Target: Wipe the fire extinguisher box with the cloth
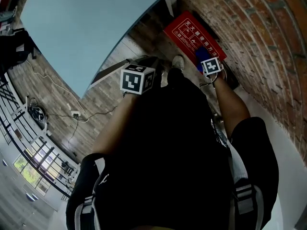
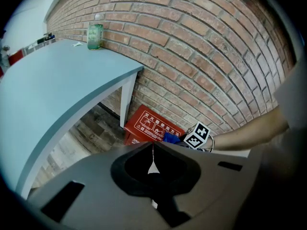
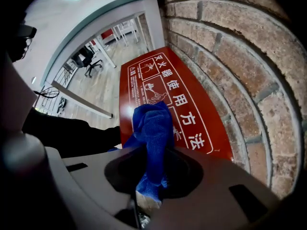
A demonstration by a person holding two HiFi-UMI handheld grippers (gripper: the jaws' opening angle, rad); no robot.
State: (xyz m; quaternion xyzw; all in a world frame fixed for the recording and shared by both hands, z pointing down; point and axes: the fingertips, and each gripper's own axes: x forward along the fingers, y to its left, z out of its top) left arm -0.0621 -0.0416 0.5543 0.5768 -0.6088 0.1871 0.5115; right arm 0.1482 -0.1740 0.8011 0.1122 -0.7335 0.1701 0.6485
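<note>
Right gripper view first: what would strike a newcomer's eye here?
The flat red fire extinguisher box with white print lies on the floor against the brick wall. The right hand-held gripper is shut on a crumpled blue cloth resting on the box's top.

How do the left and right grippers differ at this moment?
The left gripper is shut on nothing; the right gripper is shut on the blue cloth. The right gripper is down at the red box, cloth against its top; the left gripper hangs back, well short of the box. Both have jaws together.
</note>
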